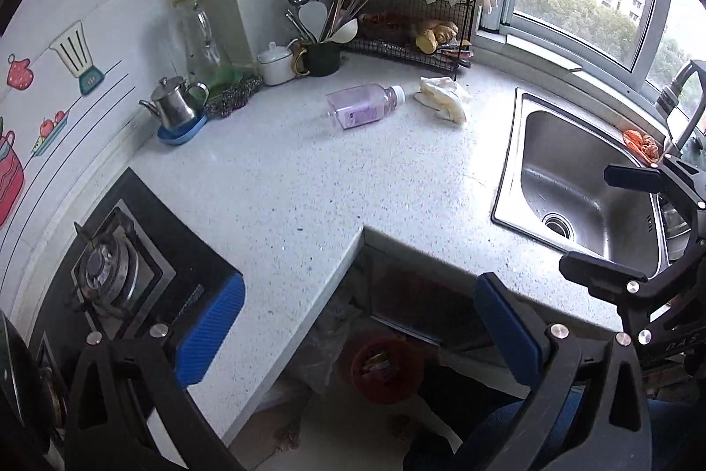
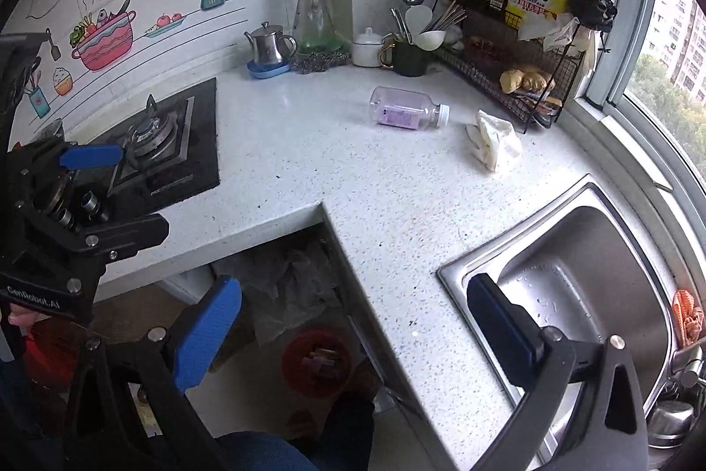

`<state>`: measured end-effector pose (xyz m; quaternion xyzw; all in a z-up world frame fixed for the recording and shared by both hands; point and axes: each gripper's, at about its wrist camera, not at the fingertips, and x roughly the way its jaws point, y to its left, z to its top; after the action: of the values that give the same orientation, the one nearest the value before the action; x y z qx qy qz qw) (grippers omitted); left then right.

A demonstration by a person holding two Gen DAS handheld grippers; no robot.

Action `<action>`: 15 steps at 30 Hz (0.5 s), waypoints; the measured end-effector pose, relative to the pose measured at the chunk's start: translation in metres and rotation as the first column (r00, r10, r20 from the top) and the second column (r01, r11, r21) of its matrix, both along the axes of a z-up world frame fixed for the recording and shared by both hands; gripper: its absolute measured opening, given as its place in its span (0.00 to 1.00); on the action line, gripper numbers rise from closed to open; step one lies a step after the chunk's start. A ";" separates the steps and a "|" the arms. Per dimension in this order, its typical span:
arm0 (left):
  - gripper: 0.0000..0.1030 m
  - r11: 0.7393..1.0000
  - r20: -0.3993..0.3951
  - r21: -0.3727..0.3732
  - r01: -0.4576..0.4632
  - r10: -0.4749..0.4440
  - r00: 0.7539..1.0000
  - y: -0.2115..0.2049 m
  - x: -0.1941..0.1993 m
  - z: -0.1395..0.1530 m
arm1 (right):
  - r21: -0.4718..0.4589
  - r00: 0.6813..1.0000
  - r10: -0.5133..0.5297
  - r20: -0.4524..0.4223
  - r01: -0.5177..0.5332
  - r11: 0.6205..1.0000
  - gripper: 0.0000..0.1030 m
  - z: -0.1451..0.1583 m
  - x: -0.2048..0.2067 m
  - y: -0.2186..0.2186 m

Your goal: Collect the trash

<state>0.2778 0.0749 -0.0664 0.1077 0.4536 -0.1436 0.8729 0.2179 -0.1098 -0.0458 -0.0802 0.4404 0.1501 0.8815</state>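
Observation:
An empty clear plastic bottle (image 1: 365,105) with a purple label and white cap lies on its side on the white speckled counter (image 1: 282,179); it also shows in the right wrist view (image 2: 409,108). A crumpled white wrapper (image 1: 443,99) lies just right of it, seen too in the right wrist view (image 2: 493,143). A red trash bin (image 1: 383,368) holding scraps stands on the floor below the counter corner, also in the right wrist view (image 2: 317,361). My left gripper (image 1: 359,332) is open and empty near the counter's front edge. My right gripper (image 2: 353,332) is open and empty, near the sink.
A steel sink (image 1: 573,184) is at the right, a gas stove (image 1: 114,263) at the left. At the back stand a wire rack (image 1: 410,29) with bottles, a utensil cup (image 1: 322,56), a white pot (image 1: 276,64), a steel kettle (image 1: 174,104) and a glass carafe (image 1: 200,34).

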 end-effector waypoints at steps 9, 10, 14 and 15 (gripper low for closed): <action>1.00 0.999 0.001 0.023 0.035 -0.035 0.999 -0.039 0.083 -0.005 | 0.002 0.999 -0.035 -0.011 0.035 0.999 0.99 0.001 0.064 -0.031; 1.00 0.999 -0.006 0.024 0.034 -0.034 0.999 -0.043 0.094 -0.006 | 0.005 0.999 -0.038 -0.013 0.038 0.999 0.99 0.001 0.074 -0.035; 1.00 0.999 -0.031 0.024 0.038 -0.037 0.999 -0.060 0.141 -0.013 | 0.015 0.998 -0.058 -0.031 0.058 0.998 0.99 -0.002 0.112 -0.053; 1.00 0.999 -0.037 0.025 0.035 -0.034 0.999 -0.063 0.152 -0.014 | 0.022 0.998 -0.061 -0.036 0.062 0.998 0.99 -0.003 0.124 -0.058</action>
<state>0.4300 0.0119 -0.0806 0.1242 0.4694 -0.1546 0.8605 0.3415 -0.1682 -0.0489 -0.0541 0.4563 0.1294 0.8787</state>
